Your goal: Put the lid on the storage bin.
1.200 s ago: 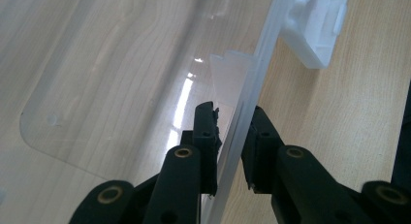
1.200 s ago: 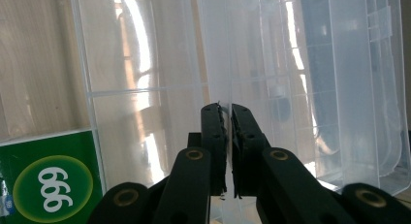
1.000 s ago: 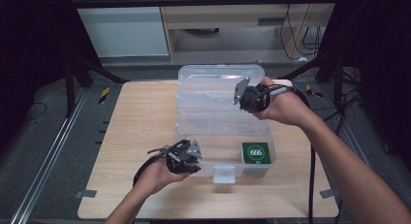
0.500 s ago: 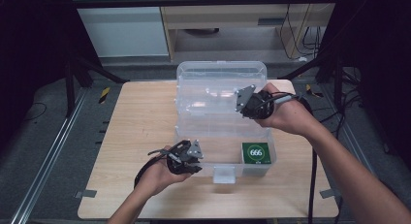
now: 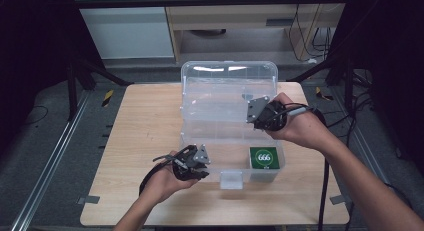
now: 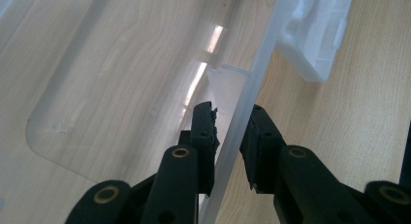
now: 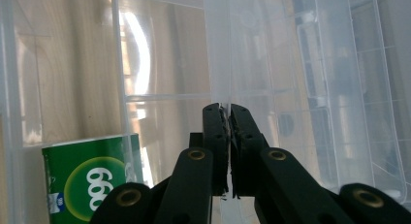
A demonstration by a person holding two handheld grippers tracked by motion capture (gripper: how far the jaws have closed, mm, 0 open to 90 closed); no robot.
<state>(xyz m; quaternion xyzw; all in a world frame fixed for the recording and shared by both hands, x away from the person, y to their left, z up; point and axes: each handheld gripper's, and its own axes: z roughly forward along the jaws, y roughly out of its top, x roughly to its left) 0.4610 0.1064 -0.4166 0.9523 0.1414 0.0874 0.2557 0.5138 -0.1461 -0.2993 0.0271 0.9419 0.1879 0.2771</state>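
A clear plastic box (image 5: 194,141) stands on the wooden table, its hinged lid (image 5: 220,88) raised and tilted over it. A green pack marked 666 (image 5: 263,158) lies in the box's front right corner; it also appears through the plastic in the right gripper view (image 7: 87,180). My right gripper (image 5: 256,120) is shut on the lid's free edge (image 7: 219,64), thin clear plastic pinched between its jaws (image 7: 228,110). My left gripper (image 5: 204,165) clamps the box's front wall (image 6: 242,103), one jaw inside, one outside (image 6: 231,118).
A white latch (image 5: 231,179) hangs at the front middle of the box, beside my left gripper (image 6: 317,35). Bare table (image 5: 135,136) lies left of the box. Black frame posts (image 5: 75,76) and cables (image 5: 360,116) flank the table; a cabinet stands behind.
My right gripper has come down and toward the person with the lid's edge, so the lid leans lower over the box. The left gripper has stayed on the front wall.
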